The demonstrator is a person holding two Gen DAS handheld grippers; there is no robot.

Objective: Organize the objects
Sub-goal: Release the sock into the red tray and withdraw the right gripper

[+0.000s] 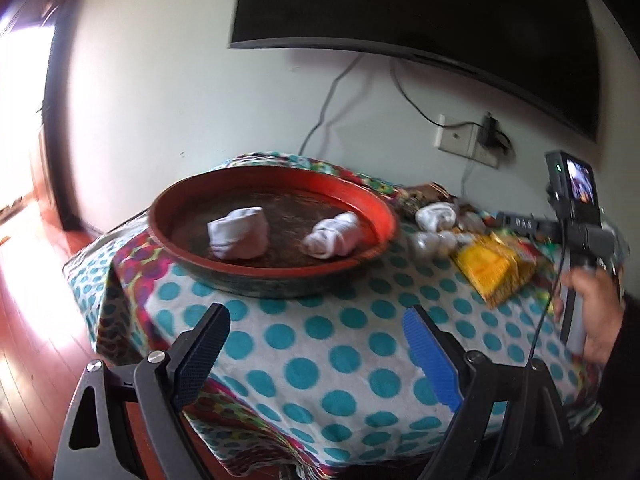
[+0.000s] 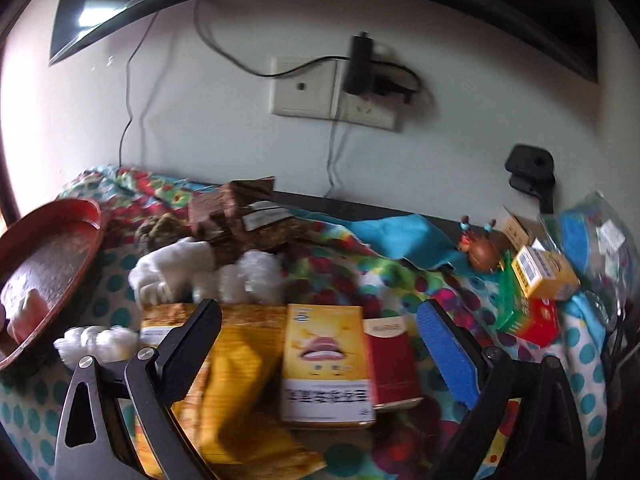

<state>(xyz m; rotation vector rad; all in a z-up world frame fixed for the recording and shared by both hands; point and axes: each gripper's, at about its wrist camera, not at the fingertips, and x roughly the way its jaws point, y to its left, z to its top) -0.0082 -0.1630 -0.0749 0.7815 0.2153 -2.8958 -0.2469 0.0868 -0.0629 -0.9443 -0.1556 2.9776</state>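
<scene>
Now both tools agape: left tool, right tool; two sock rolls in tray.

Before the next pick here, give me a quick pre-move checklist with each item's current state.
1. Left hand-held gripper open and holding nothing: ok.
2. Right hand-held gripper open and holding nothing: ok.
3. Red tray has free floor beside the two white bundles already in it: ok.
4. Loose white bundles outside the tray are reachable from above: ok, though a brown packet lies close behind them.
5. Yellow box between the right fingers is free of neighbours: not ok, a red box lies against its side.
6. Sharp view of the target: not ok, both views are motion-blurred.
</scene>
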